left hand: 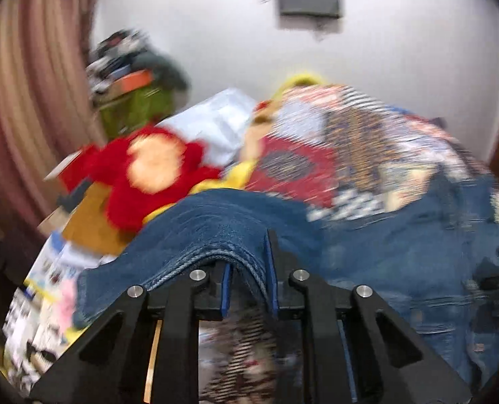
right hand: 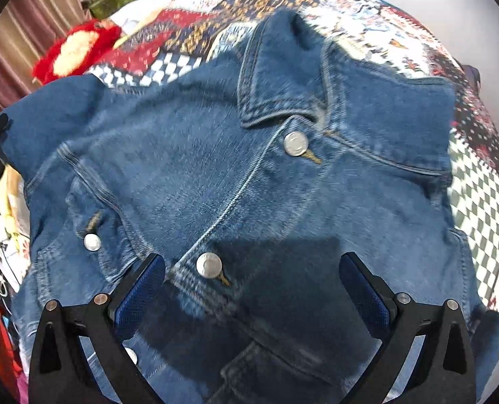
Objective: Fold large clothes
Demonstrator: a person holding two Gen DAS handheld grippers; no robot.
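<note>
Denim hem is running between my left tongs [left hand: 249, 269], clenched on it so that side of the denim jacket [right hand: 249, 181] can be carried over. Right tongs [right hand: 252, 277], released, are hovering above the jacket's buttoned front; jacket is lying on the patchwork bed [right hand: 478, 195].

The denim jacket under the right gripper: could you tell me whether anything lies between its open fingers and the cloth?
Nothing visible does. The right gripper hangs open over the buttoned front of the denim jacket, with bare cloth directly below it.
</note>
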